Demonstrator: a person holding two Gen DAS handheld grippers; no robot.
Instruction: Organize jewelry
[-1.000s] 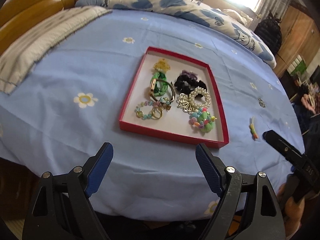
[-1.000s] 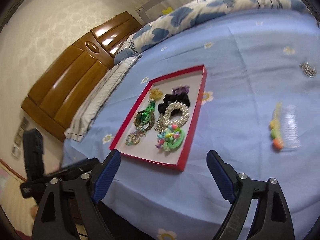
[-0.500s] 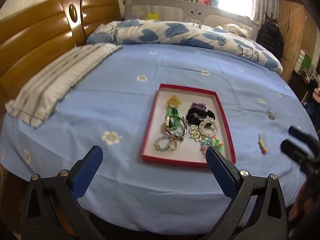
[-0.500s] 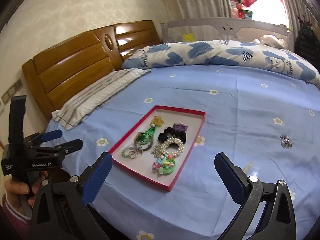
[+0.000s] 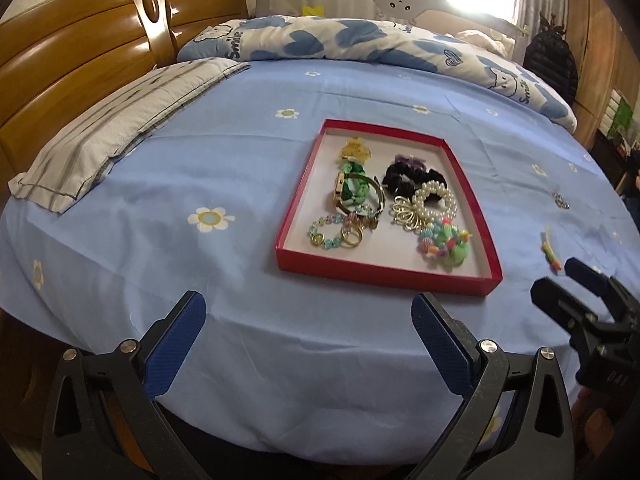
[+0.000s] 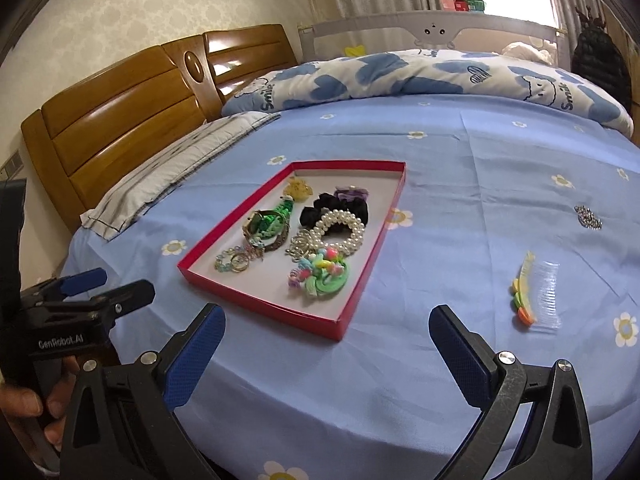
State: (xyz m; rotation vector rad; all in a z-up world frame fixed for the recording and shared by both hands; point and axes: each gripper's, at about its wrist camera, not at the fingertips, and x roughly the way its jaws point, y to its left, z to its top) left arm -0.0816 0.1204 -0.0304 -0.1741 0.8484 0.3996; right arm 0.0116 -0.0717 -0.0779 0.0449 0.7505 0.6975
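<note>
Bed (image 6: 460, 152): red tray (image 6: 362, 286) mostly filled.
Strays: hair comb (image 6: 534, 290), sparkly clip (image 6: 588, 217).
Both grippers' jaws: spread, empty.
Next: right gripper (image 6: 326, 344) to comb.

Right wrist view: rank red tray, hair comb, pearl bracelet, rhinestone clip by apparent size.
1. Red tray
2. Hair comb
3. Pearl bracelet, close to the comb; the comb lies nearer the camera, so this pair is unsure
4. Rhinestone clip, also farthest away

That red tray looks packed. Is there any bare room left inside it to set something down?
Some. The red tray has a bare strip at its far end, beyond the yellow clip and purple scrunchie, and another along its near wall, below the bead bracelet. The middle is crowded, with pieces overlapping.
</note>
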